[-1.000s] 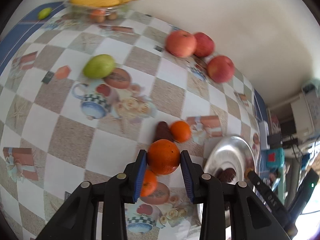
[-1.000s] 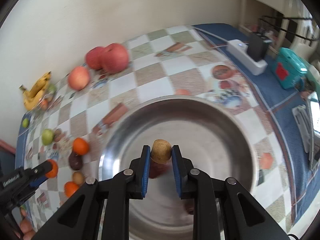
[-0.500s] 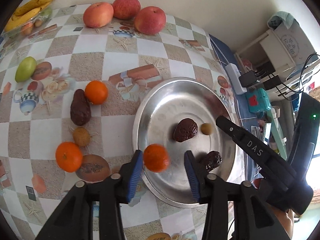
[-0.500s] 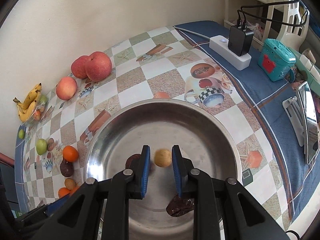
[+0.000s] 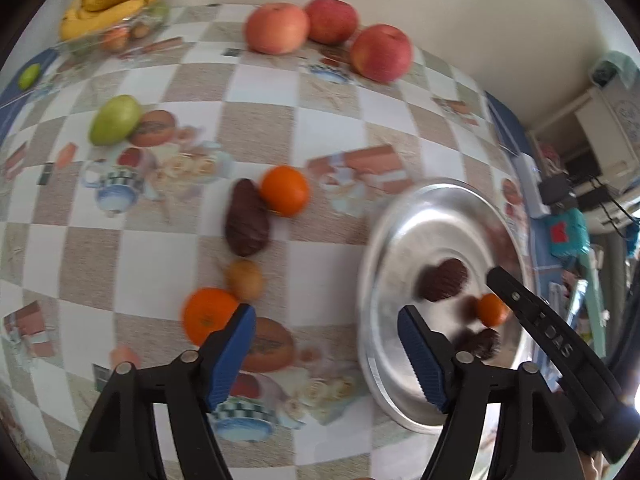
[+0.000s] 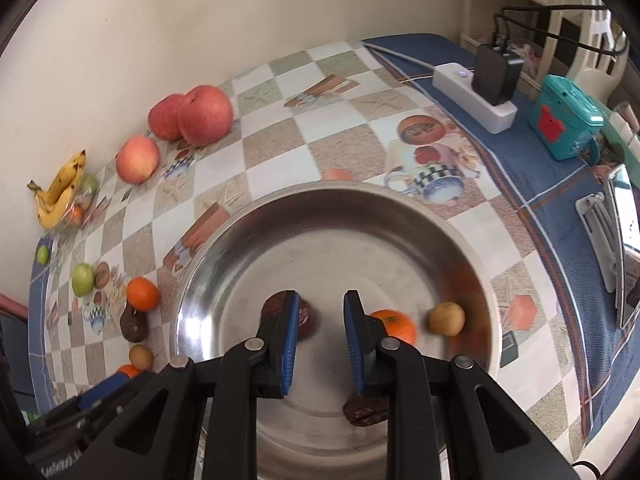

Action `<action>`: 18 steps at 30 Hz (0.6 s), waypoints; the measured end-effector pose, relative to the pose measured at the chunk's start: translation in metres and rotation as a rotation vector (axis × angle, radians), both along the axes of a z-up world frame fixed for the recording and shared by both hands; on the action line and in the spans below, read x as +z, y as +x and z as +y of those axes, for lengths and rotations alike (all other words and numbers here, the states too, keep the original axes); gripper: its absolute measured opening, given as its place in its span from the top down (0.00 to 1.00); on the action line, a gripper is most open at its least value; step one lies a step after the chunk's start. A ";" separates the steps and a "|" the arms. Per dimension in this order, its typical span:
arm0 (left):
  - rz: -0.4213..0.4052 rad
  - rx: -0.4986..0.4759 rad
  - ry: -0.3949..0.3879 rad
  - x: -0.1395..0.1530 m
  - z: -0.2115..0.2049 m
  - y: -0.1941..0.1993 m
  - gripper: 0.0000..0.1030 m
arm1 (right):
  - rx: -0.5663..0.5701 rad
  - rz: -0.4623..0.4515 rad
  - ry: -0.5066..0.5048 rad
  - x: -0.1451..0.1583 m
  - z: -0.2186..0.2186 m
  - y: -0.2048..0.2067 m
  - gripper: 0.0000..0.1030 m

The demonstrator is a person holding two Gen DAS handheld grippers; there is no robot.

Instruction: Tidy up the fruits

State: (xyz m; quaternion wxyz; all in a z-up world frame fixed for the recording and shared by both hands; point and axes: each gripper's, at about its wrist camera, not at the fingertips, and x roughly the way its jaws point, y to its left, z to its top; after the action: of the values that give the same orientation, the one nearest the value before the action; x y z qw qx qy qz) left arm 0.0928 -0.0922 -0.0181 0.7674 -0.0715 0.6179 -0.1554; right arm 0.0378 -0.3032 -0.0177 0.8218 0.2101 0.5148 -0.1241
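Beyond the empty, open right gripper (image 6: 319, 338), only its view shows the power strip (image 6: 474, 97); ahead of the empty, wide-open left gripper (image 5: 326, 354), three apples (image 5: 277, 28), two table oranges (image 5: 285, 190).

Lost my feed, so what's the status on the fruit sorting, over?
Left gripper open, empty, over the tablecloth. Right gripper open, empty, above metal bowl. Bowl holds an orange, small tan fruit, two dark fruits. Nothing blocking.

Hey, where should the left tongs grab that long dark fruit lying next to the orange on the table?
Grip the dark fruit across its fat lower middle, coming from above, with the tongs closing across its width. The orange touches its narrow upper end, crowding that part.
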 end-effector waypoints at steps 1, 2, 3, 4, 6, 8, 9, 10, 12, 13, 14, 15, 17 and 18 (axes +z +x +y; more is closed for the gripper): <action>-0.012 0.020 0.019 0.000 0.005 0.002 0.18 | 0.014 0.002 0.000 0.000 0.004 0.002 0.77; -0.027 0.042 0.035 0.001 0.012 0.004 0.17 | 0.031 0.002 0.000 0.000 0.010 0.004 0.77; -0.040 0.057 0.045 0.002 0.019 0.007 0.16 | 0.046 0.001 0.000 0.000 0.014 0.005 0.77; -0.048 0.070 0.053 0.002 0.024 0.009 0.14 | 0.066 0.000 0.001 0.001 0.020 0.007 0.77; -0.066 0.112 0.083 0.004 0.039 0.015 0.01 | 0.100 -0.005 0.005 0.002 0.031 0.010 0.77; -0.092 0.171 0.118 0.006 0.057 0.020 0.00 | 0.139 -0.012 0.008 0.004 0.043 0.014 0.73; -0.101 0.197 0.134 0.008 0.064 0.023 0.00 | 0.151 -0.014 0.006 0.004 0.047 0.015 0.67; -0.115 0.229 0.158 0.009 0.074 0.025 0.00 | 0.161 -0.016 0.001 0.005 0.052 0.016 0.50; -0.131 0.283 0.207 0.010 0.087 0.028 0.00 | 0.175 -0.016 0.001 0.004 0.058 0.017 0.33; -0.132 0.310 0.236 0.010 0.094 0.030 0.00 | 0.181 -0.016 0.005 0.004 0.060 0.018 0.33; -0.130 0.334 0.261 0.009 0.101 0.031 0.00 | 0.185 -0.014 0.009 0.002 0.062 0.018 0.32; -0.128 0.357 0.277 0.008 0.107 0.032 0.00 | 0.185 -0.012 0.008 0.001 0.063 0.018 0.30; -0.115 0.392 0.288 0.006 0.118 0.033 0.00 | 0.184 -0.009 0.001 -0.001 0.065 0.019 0.14; -0.109 0.405 0.289 0.005 0.122 0.033 0.00 | 0.183 -0.011 -0.004 -0.001 0.066 0.019 0.12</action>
State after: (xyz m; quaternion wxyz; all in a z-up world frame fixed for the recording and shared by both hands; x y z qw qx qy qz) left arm 0.1256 0.0300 -0.0132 0.8174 -0.0751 0.5644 0.0877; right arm 0.0573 -0.2369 -0.0187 0.8329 0.1611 0.5273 -0.0482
